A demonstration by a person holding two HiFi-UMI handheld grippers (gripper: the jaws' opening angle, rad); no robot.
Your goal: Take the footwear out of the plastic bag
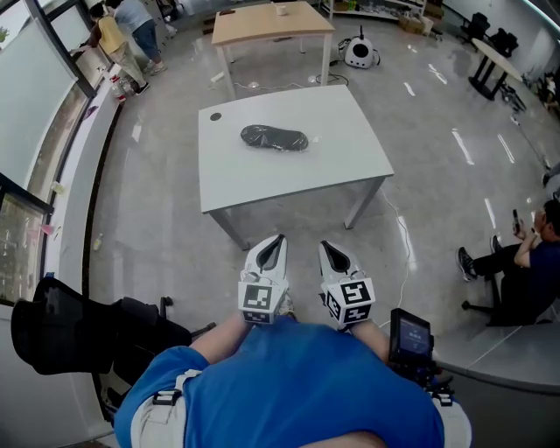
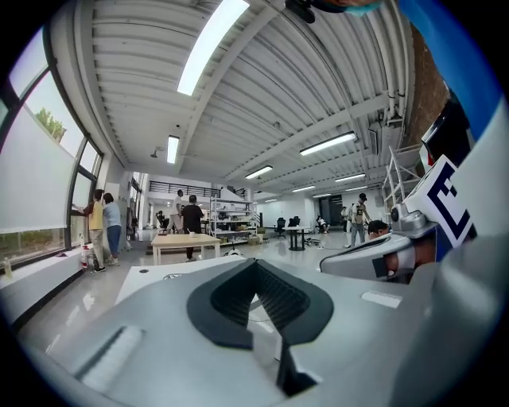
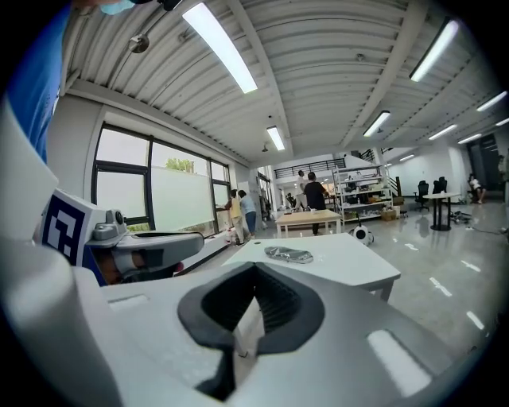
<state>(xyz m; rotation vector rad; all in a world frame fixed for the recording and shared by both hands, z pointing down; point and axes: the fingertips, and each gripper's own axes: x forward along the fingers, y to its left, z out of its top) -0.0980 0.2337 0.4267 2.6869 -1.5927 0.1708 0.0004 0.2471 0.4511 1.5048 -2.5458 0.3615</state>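
The plastic bag (image 1: 274, 138) lies on the white table (image 1: 289, 184), toward the far side of the top, stretched left to right. A dark shape, the footwear, shows through the wrapping, and nothing touches the bag.

The 2 grippers are held close in front of the person's blue shirt (image 1: 289, 394), on the near side of the table. They are well apart from the bag, with bare floor between their tips and the table's near edge. The left gripper (image 1: 277, 241) and the right gripper (image 1: 325, 248) sit side by side, near each other but not touching, both pointing toward the table. In the head view the bag lies ahead of them, roughly in line with the left gripper.

In the left gripper view the left gripper (image 2: 256, 274) has its jaws pressed together with nothing between them. The right gripper (image 2: 374, 258) shows just beside it.

In the right gripper view the right gripper (image 3: 254, 274) is likewise closed and empty. The bag (image 3: 289, 254) lies on the table (image 3: 350, 266) well beyond its tips.

Past the white table stands a wooden table (image 1: 271, 24), and 2 people (image 1: 122, 35) stand by the window
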